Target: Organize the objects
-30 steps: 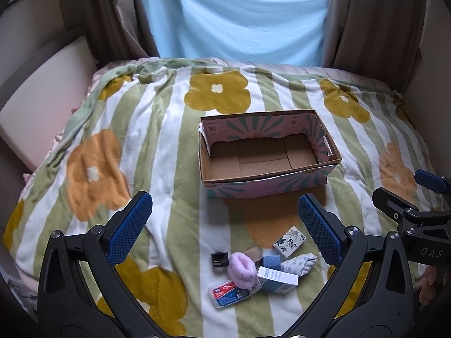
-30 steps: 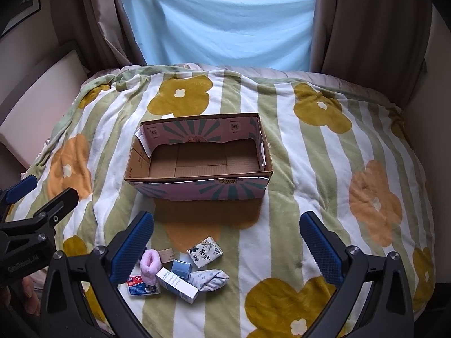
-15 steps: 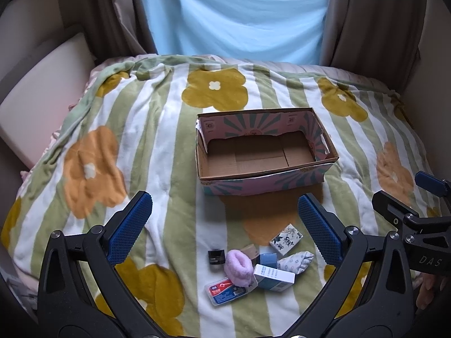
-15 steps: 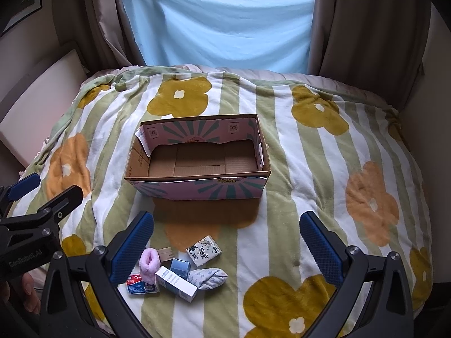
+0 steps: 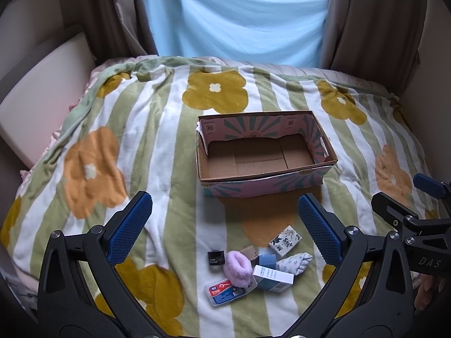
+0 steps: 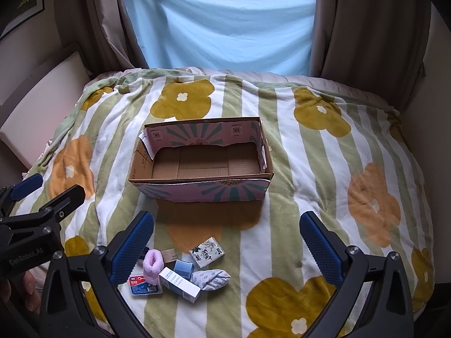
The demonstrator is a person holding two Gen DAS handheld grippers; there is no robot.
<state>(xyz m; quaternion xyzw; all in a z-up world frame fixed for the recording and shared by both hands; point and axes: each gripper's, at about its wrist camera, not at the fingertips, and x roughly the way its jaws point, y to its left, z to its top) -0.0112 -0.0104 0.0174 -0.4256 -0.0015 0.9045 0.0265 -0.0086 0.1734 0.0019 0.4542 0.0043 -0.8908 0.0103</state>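
**Both grippers wide above the bed, nothing held**

The left gripper (image 5: pixel 225 225) hangs over the near part of the blanket (image 5: pixel 157 140), its blue fingers (image 5: pixel 128 226) spread far apart and gripping nothing. The right gripper (image 6: pixel 227 239) hangs just beside it, fingers (image 6: pixel 321 249) equally released and bare.

An open cardboard box (image 5: pixel 265 187) sits mid-bed on the flowered, striped blanket, upright, with only its brown floor showing inside. The small things lie in a loose cluster on the blanket nearer than the box and apart from it: a pink fluffy roll (image 5: pixel 238 267), a white-and-blue carton (image 5: pixel 272 278) touching it, a red-and-blue case (image 5: pixel 227 291) partly under the roll, a blue cube (image 5: pixel 267 260), a rolled sock (image 5: pixel 294 262), a patterned packet (image 5: pixel 284 239) on the box side, a tan piece (image 5: pixel 249 251), and a small black box (image 5: pixel 216 257) at the left edge. A light blue cloth (image 6: pixel 225 25) hangs between brown curtains (image 6: pixel 366 28) beyond the bed.
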